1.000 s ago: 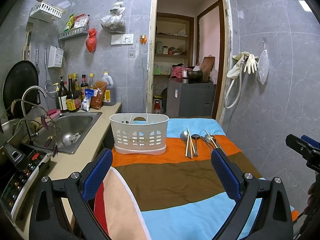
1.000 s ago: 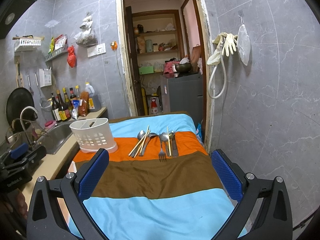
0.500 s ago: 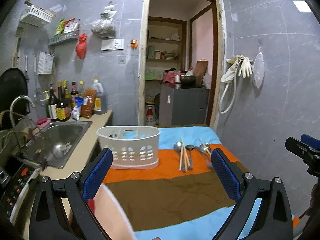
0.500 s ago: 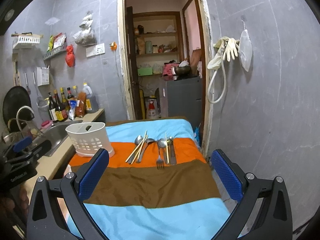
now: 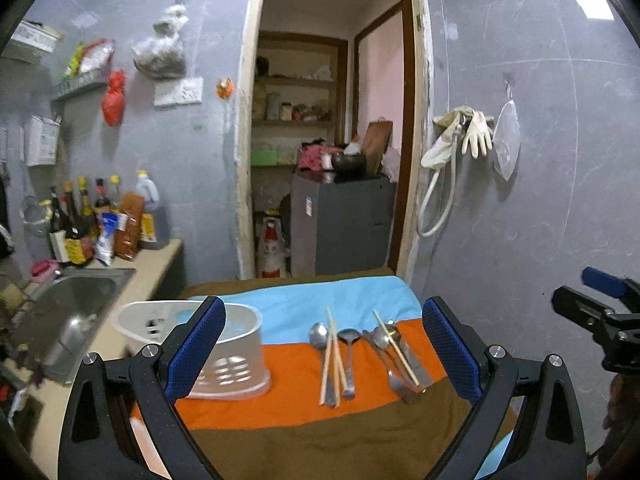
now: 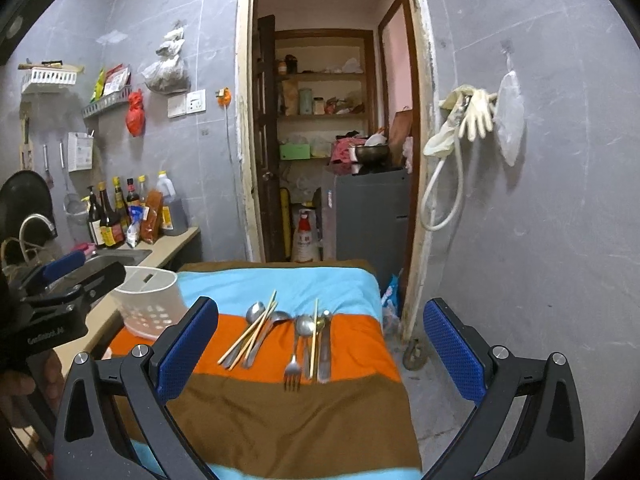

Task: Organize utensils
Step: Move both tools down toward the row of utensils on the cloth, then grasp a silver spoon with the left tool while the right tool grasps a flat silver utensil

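Both grippers, left gripper point(image 5: 322, 350) and right gripper point(image 6: 318, 344), hang spread and empty above the striped bench point(image 6: 280, 412), where thin, stiff, slippery-looking chopsticks point(image 6: 250, 334) and spoons point(image 6: 304, 326) beside the white basket point(image 6: 150, 302) seem best pinched mid-handle.

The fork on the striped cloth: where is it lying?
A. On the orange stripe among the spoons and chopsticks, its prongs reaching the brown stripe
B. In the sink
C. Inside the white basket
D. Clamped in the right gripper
A: the fork lies flat on the cloth with the other utensils, outside the white basket, and the right gripper is open and holds nothing.
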Tool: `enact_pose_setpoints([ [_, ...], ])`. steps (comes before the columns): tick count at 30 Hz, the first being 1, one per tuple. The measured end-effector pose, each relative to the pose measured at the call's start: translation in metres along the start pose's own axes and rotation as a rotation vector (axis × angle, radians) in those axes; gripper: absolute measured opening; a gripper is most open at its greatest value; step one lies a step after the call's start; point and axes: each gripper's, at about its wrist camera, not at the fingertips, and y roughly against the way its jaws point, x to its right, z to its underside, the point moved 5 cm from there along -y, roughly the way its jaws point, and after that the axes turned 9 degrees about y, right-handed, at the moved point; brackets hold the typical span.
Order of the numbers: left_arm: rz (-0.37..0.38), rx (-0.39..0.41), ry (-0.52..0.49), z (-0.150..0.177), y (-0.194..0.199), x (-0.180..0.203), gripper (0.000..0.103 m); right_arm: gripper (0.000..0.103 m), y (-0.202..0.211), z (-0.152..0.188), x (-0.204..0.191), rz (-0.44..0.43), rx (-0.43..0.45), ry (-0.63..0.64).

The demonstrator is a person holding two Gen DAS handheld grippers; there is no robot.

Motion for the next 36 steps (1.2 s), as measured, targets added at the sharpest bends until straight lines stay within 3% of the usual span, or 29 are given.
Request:
enact_pose_setpoints([
  [3, 0.006, -0.056, 0.002, 0.004, -0.043, 0.007, 0.096, 0.101, -0.035, 0.001, 0.016, -0.039, -0.01, -0.004],
  [8, 0.027, -0.105, 0.018, 0.015, -0.092, 0.013, 0.096, 0.089, -0.088, 0.011, 0.04, -0.083, -0.061, -0.025],
  [12, -0.008, -0.155, 0.02, 0.027, -0.132, 0.011, 0.091, 0.083, -0.125, 0.028, 0.055, -0.097, -0.119, -0.041],
  [15, -0.055, -0.204, 0.028, 0.039, -0.161, 0.004, 0.077, 0.078, -0.153, 0.043, 0.063, -0.106, -0.171, -0.055],
  [17, -0.093, -0.244, 0.034, 0.049, -0.178, -0.001, 0.063, 0.071, -0.169, 0.052, 0.064, -0.112, -0.214, -0.056],
  [21, -0.172, -0.334, 0.036, 0.072, -0.209, -0.016, 0.049, 0.059, -0.199, 0.075, 0.062, -0.144, -0.305, -0.059],
  [26, -0.24, -0.415, 0.037, 0.098, -0.231, -0.033, 0.037, 0.046, -0.223, 0.094, 0.057, -0.185, -0.371, -0.059],
  [30, -0.246, -0.458, 0.036, 0.111, -0.238, -0.04, 0.032, 0.041, -0.235, 0.103, 0.052, -0.218, -0.409, -0.061],
  [36, -0.144, -0.447, 0.028, 0.115, -0.229, -0.031, 0.03, 0.035, -0.247, 0.109, 0.042, -0.257, -0.445, -0.047],
])
